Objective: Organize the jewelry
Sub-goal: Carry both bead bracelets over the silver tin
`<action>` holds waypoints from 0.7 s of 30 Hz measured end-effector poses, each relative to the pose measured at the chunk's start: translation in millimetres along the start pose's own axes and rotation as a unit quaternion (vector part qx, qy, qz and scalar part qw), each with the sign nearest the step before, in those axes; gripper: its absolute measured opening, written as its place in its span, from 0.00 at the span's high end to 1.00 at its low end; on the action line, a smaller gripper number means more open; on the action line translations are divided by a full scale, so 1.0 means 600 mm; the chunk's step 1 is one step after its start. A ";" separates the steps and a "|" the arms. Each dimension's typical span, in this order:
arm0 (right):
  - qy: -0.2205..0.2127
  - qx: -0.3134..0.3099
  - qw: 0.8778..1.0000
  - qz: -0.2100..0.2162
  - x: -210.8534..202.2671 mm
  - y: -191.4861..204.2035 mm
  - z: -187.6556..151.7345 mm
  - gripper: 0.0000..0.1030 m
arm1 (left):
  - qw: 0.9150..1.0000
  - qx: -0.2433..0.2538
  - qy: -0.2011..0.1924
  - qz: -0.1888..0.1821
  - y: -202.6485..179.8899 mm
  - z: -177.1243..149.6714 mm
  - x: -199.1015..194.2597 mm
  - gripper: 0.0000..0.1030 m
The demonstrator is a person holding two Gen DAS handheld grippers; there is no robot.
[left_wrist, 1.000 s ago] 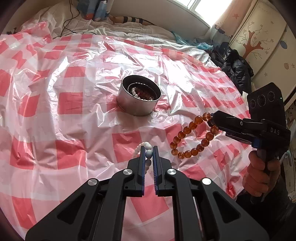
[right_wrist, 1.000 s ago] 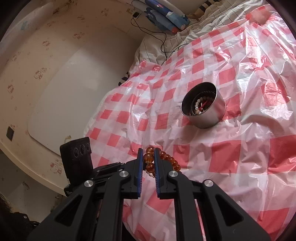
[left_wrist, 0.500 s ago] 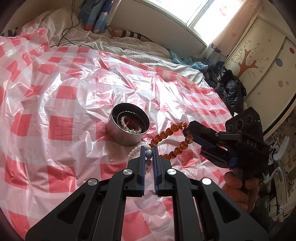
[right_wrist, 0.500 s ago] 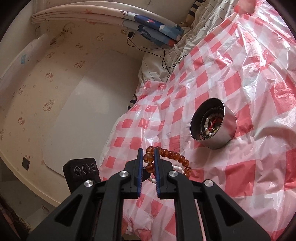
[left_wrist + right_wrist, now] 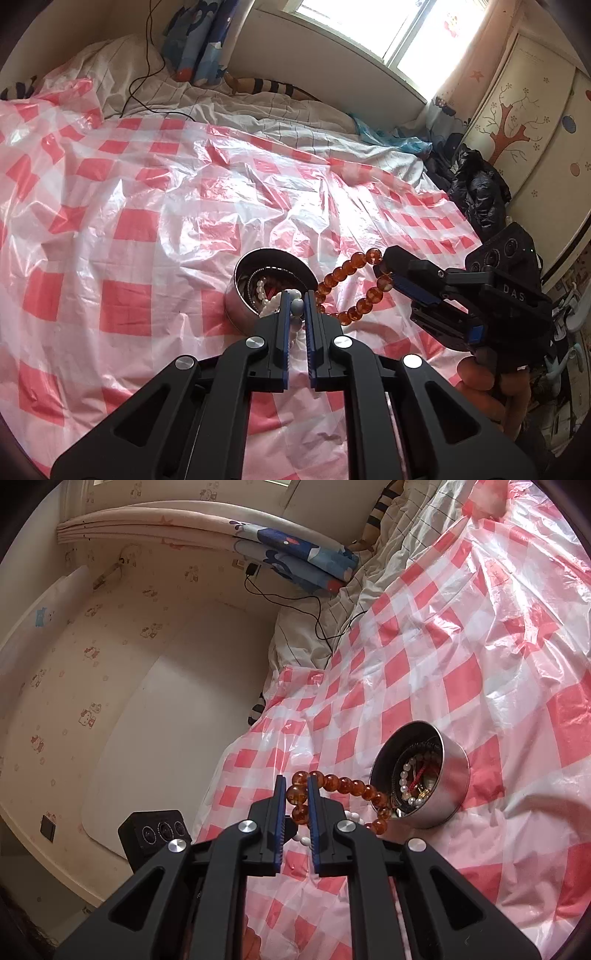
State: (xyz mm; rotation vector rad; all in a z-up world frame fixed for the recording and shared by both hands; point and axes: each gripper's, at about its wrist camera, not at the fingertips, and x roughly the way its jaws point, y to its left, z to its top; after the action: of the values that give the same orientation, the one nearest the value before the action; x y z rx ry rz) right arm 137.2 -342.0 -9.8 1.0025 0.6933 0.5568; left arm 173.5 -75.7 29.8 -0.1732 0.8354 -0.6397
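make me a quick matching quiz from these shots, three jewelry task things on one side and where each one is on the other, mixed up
Things:
1. amber bead bracelet
2. white pearl bracelet
3. metal tin

Places:
a. sitting on the checked plastic sheet, beads already inside
b. pinched in the left tongs
c. pinched in the right tongs

Pairs: 1-c, 2-b, 3-a

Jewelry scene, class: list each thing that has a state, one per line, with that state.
Left gripper: jaws shut on white bead bracelet.
Right gripper: jaws shut on amber bead bracelet, lifted.
Metal tin: open, jewelry inside.
Checked plastic sheet: spread, wrinkled.
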 end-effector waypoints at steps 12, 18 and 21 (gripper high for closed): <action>-0.016 0.002 1.000 -0.003 -0.009 -0.017 0.024 0.88 | 0.999 0.038 -0.020 0.002 -0.044 0.020 0.045 0.93; -0.018 0.000 1.000 -0.002 -0.005 -0.019 0.025 0.88 | 0.999 0.041 -0.025 0.003 -0.051 0.019 0.048 0.93; -0.021 -0.001 1.000 -0.003 0.002 -0.019 0.028 0.88 | 0.999 0.045 -0.030 0.005 -0.052 0.022 0.049 0.93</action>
State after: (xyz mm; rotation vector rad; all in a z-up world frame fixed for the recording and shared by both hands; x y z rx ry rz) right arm 151.8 -355.4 -14.0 1.0059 0.6592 0.5297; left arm 183.6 -119.5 31.8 -0.1072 0.7480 -0.6588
